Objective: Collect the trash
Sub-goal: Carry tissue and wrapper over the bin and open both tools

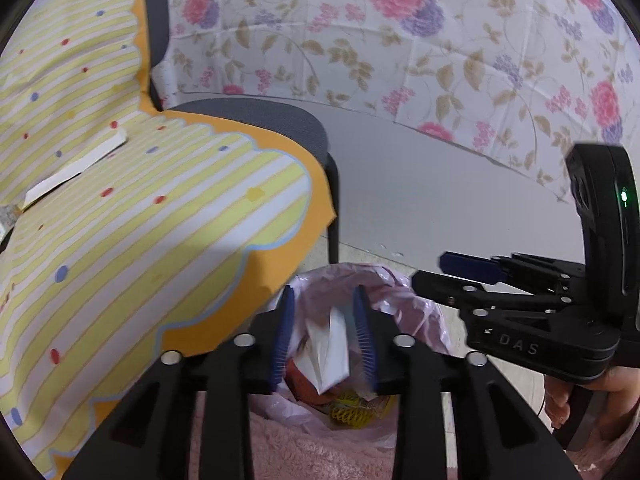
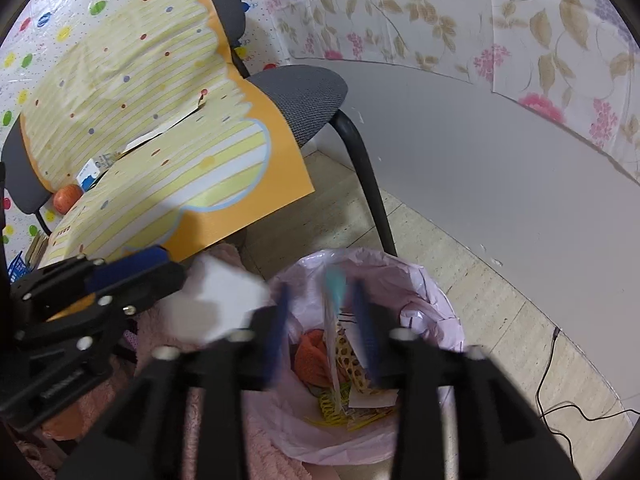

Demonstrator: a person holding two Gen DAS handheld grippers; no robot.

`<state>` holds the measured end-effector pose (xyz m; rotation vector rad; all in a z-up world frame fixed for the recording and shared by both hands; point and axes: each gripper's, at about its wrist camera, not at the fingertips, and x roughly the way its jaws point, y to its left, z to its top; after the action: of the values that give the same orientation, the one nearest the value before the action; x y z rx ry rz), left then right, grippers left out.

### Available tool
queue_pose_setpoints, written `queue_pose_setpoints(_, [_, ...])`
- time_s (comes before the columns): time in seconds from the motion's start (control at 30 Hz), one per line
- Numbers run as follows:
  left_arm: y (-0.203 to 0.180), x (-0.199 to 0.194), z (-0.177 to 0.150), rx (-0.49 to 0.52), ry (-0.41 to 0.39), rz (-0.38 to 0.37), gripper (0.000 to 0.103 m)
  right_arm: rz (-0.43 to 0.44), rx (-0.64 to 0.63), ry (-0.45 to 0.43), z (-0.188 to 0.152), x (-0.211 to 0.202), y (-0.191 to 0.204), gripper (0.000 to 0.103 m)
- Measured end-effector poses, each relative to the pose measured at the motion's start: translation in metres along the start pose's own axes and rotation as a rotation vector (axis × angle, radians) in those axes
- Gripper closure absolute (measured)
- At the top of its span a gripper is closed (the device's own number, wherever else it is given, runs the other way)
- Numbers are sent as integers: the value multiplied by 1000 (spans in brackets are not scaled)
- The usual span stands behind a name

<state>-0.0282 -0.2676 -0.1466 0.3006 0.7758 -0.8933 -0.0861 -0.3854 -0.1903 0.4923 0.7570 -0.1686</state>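
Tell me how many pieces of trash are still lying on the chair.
3 visible: a white paper strip mid-seat, a blue-and-white packet beside it, and an orange ball-like item at the seat's far edge. The patterned sheet may hide more.

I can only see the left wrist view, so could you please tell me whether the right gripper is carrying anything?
Observer: A thin teal-tipped item is between the jaws of the right gripper, which stand apart, above the pink bag.
Operator: Thank you. Is there more trash on the chair?
Observer: An orange ball-like object and a blue-and-white carton lie near the backrest.
Operator: Anything on the floor?
Observer: A black cable runs to the right of the bag.
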Motion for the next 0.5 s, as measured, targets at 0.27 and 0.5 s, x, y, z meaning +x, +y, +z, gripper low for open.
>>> queue_pose_setpoints(0.27, [20,-38,0,-53,-62,58,60,-15,-23,-71,11,-38,9,64])
queue_pose_setpoints(0.5, [42,-73,0,-91,-102,121,59,20,-79,-118,25,-66,32,64])
